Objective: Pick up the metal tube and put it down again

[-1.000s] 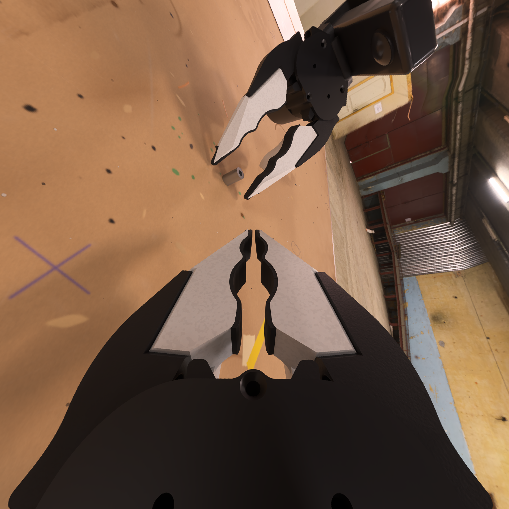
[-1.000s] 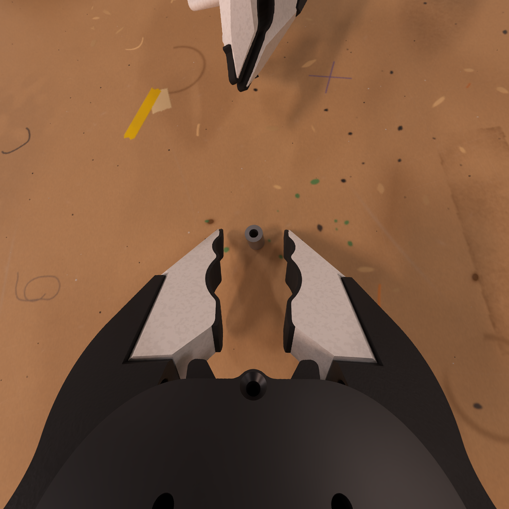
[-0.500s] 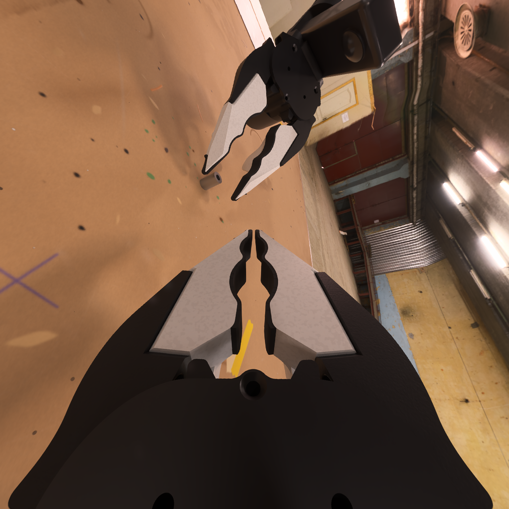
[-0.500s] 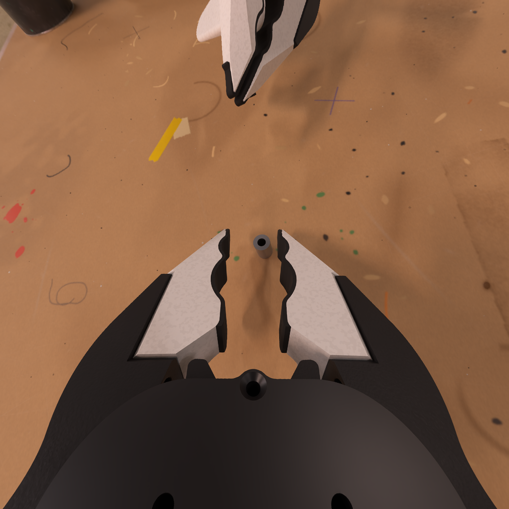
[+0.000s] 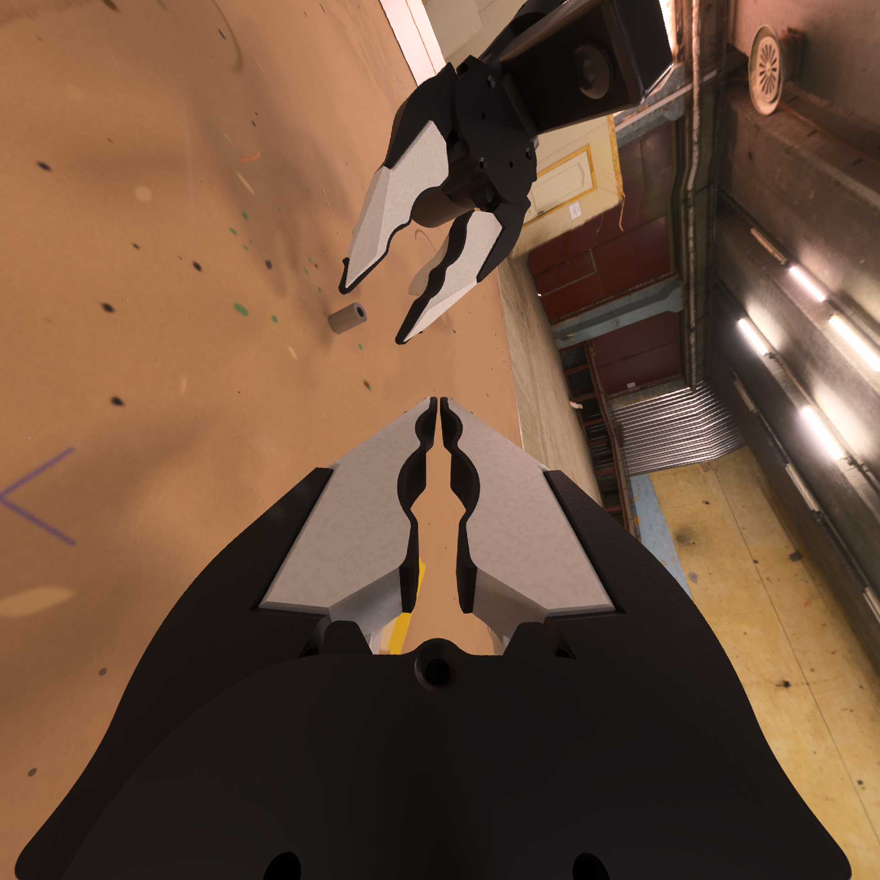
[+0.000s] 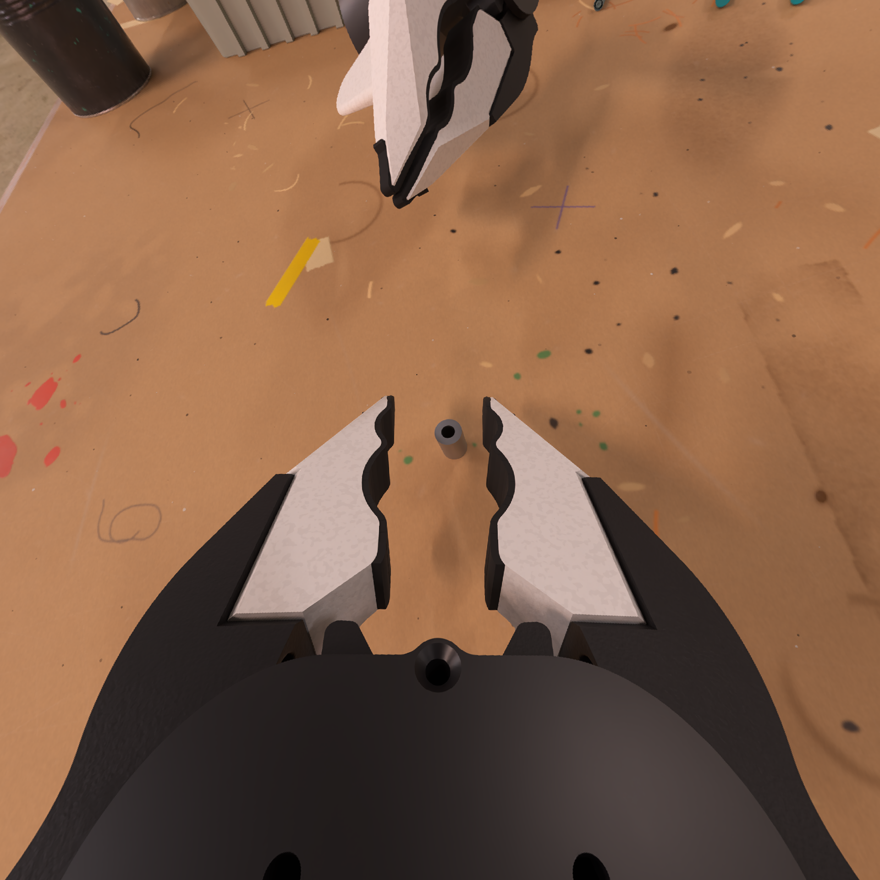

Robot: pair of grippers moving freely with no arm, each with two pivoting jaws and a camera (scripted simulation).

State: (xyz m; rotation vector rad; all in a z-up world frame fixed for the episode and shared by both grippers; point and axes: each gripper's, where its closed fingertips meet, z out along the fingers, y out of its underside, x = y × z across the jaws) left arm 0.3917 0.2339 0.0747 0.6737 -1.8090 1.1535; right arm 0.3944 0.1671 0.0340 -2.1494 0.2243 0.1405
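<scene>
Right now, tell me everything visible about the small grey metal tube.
The small grey metal tube is a short, thick-walled cylinder with a dark round bore, matte grey. It lies on its side on the brown paper-covered tabletop, free. The open right gripper hovers above it, touching nothing, fingertips either side in its own view.

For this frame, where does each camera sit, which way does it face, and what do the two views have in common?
Left wrist view: sits on the left tongs, looking along their shut fingers across the brown table toward its edge and a hall beyond; the right tongs hang open ahead.
Right wrist view: sits on the right tongs, looking steeply down at the table; open fingers flank the metal tube.
Shared: the metal tube lying on the table, the yellow tape, the purple cross, and each other's tongs, the left tongs showing opposite.
</scene>
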